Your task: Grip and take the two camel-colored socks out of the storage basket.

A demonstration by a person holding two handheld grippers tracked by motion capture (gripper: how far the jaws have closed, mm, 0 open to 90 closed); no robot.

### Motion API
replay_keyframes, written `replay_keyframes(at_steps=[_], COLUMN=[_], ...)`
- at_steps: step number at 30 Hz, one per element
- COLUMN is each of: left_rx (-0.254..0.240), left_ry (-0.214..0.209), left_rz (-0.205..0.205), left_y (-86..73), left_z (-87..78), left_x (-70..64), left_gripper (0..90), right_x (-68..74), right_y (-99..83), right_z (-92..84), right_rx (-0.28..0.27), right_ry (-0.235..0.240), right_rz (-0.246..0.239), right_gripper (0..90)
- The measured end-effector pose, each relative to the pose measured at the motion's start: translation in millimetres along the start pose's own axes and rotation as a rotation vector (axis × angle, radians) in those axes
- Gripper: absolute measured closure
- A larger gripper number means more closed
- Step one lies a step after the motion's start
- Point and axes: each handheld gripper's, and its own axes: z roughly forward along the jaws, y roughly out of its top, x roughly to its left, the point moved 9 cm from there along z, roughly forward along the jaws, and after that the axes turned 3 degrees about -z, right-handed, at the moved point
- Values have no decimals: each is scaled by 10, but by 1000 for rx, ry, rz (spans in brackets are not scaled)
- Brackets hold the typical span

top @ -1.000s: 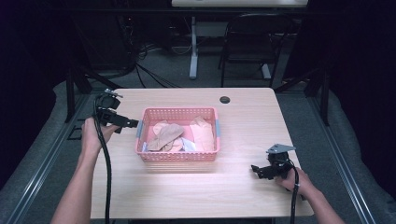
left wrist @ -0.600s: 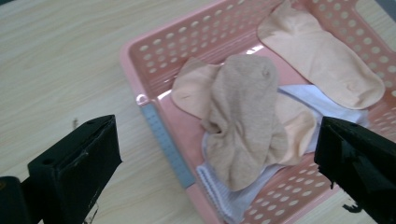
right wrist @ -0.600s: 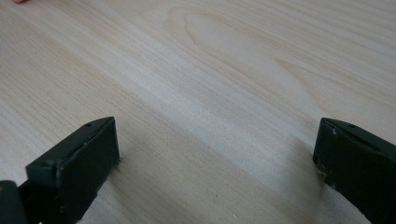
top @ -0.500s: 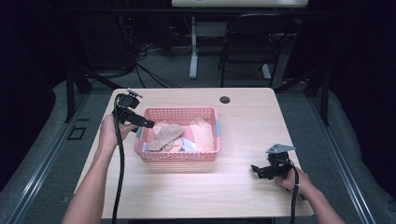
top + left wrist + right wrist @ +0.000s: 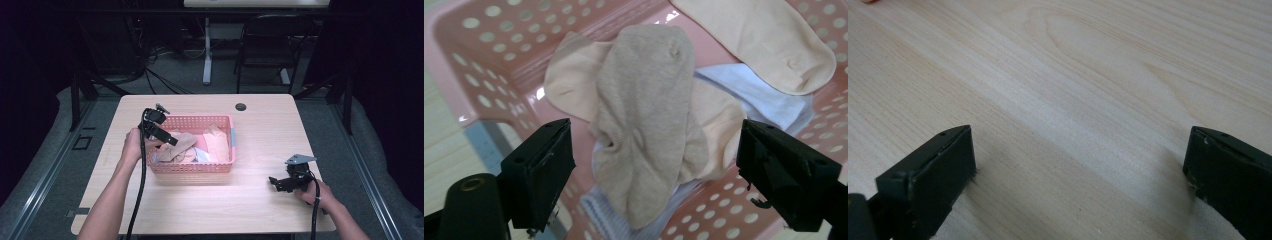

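A pink perforated basket (image 5: pixel 220 167) stands on the table's middle left and holds several socks. In the left gripper view a grey-beige sock (image 5: pixel 644 125) lies on top, over a peach sock (image 5: pixel 569 85) and a white one (image 5: pixel 764 100); a cream sock (image 5: pixel 769 40) lies farther in. My left gripper (image 5: pixel 171 141) hangs over the basket's left half, pointing down at the pile. Its jaws have just been closing but stand open (image 5: pixel 654 145), with the grey-beige sock between them and the pads not touching it. My right gripper (image 5: pixel 274 182) rests open low over bare wood (image 5: pixel 1078 165).
The light wooden table (image 5: pixel 280 130) has a black round grommet (image 5: pixel 241 107) near its far edge. A dark chair (image 5: pixel 270 50) and a white desk leg (image 5: pixel 207 50) stand behind the table. Cables trail from both grippers toward the near edge.
My left gripper has moved right from beside the basket's left rim to over the socks, and lower. The right gripper has stayed where it was.
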Motion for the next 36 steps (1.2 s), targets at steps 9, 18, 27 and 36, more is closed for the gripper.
replay_keyframes(at_steps=[9,18,27,36], left_rx=[56,133,145,116], left_ry=[10,67,64,65], left_rz=[24,-18,-31,10], left_y=[-10,-98,-130,-112], left_z=[228,419,480,415], left_x=[-82,-4,-6,-30], left_gripper=[316,446,624,877], right_x=[0,0,0,0], right_y=[0,0,0,0], right_z=[0,0,0,0], right_rx=[0,0,0,0], right_ry=[1,1,0,0], right_rz=[0,0,0,-1], right_gripper=[0,0,0,0])
